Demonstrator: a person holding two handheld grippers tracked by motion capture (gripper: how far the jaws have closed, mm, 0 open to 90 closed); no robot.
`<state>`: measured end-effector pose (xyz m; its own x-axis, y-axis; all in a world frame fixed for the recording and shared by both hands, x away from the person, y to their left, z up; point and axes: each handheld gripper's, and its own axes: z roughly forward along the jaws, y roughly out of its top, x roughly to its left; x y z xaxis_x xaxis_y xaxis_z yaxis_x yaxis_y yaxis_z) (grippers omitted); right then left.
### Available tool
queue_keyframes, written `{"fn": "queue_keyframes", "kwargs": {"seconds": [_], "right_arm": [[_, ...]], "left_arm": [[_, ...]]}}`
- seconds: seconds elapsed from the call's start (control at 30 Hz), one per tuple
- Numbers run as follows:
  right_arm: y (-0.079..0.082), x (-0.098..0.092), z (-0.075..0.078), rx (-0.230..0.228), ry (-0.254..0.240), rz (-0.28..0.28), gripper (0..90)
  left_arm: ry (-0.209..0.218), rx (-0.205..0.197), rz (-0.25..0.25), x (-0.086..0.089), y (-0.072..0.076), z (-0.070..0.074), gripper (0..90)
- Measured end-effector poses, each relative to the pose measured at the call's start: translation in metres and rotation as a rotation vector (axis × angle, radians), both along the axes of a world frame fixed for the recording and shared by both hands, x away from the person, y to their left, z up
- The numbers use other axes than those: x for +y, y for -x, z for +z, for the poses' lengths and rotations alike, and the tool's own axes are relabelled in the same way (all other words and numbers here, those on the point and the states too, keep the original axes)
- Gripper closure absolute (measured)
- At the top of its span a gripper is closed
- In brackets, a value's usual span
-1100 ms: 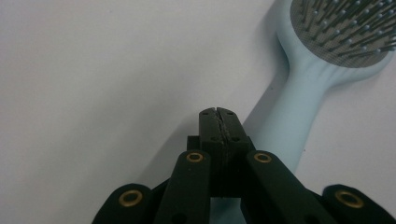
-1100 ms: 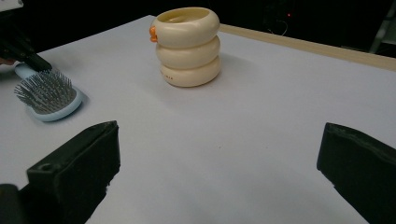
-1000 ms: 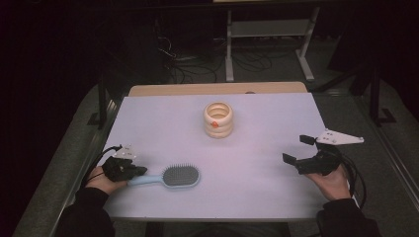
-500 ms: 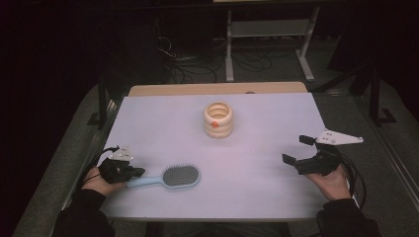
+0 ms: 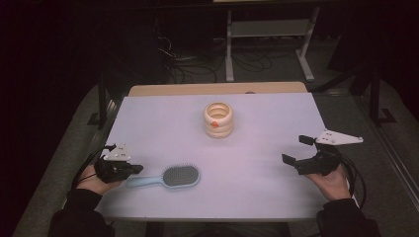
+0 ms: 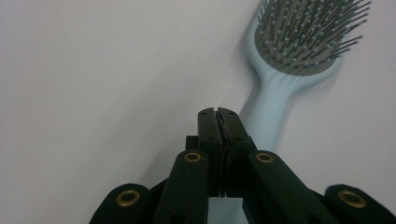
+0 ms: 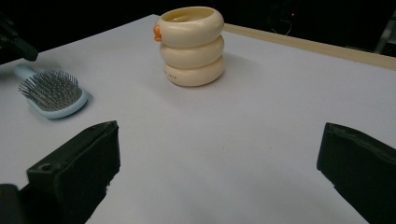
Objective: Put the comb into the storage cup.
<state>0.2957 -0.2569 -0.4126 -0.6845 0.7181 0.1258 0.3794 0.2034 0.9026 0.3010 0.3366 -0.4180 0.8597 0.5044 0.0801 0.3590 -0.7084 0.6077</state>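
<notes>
step: your left gripper [image 6: 219, 116] sat pressed shut on nothing, over the hairbrush [image 6: 289, 70] handle, brush head beyond its tips | right gripper [image 7: 219, 168] gaped wide, empty | next, likely: open left, drop astride handle

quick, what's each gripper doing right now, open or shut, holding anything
Left gripper: shut, jaws pressed together above the hairbrush handle, holding nothing.
Right gripper: open wide, empty.
</notes>
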Motion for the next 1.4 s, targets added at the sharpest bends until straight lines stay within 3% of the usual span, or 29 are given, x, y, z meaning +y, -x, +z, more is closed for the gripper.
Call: {"fn": "queue_keyframes", "kwargs": {"seconds": [0.17,0.33,0.47,0.67,0.8,1.03,1.23,1.4], "right_arm": [[0.0,0.0,0.0,0.0,0.0,0.002,0.0],[0.001,0.0,0.0,-0.003,-0.003,0.004,0.0],[0.001,0.001,0.0,-0.001,0.003,0.006,0.0],[0.0,0.0,0.0,0.002,0.003,0.003,0.0],[0.0,0.001,0.0,0.004,0.003,0.004,0.0],[0.0,0.001,-0.001,0.008,0.004,0.007,0.0],[0.0,0.001,-0.001,0.011,0.001,0.011,0.0],[0.0,0.001,-0.001,0.012,-0.001,0.01,0.0]], "left_arm": [[-0.032,-0.027,-0.036,-0.007,0.002,0.007,88.4],[-0.036,-0.043,-0.075,-0.015,0.003,0.014,88.4],[-0.089,-0.022,-0.131,-0.027,0.002,0.011,88.3],[-0.158,0.016,-0.171,-0.035,0.0,0.002,87.8],[-0.157,0.024,-0.179,-0.036,0.0,0.004,87.0],[-0.186,0.037,-0.197,-0.043,0.0,0.003,74.2],[-0.18,0.068,-0.209,-0.047,-0.004,0.001,59.2],[-0.201,0.056,-0.218,-0.047,-0.005,-0.002,48.5]]}}
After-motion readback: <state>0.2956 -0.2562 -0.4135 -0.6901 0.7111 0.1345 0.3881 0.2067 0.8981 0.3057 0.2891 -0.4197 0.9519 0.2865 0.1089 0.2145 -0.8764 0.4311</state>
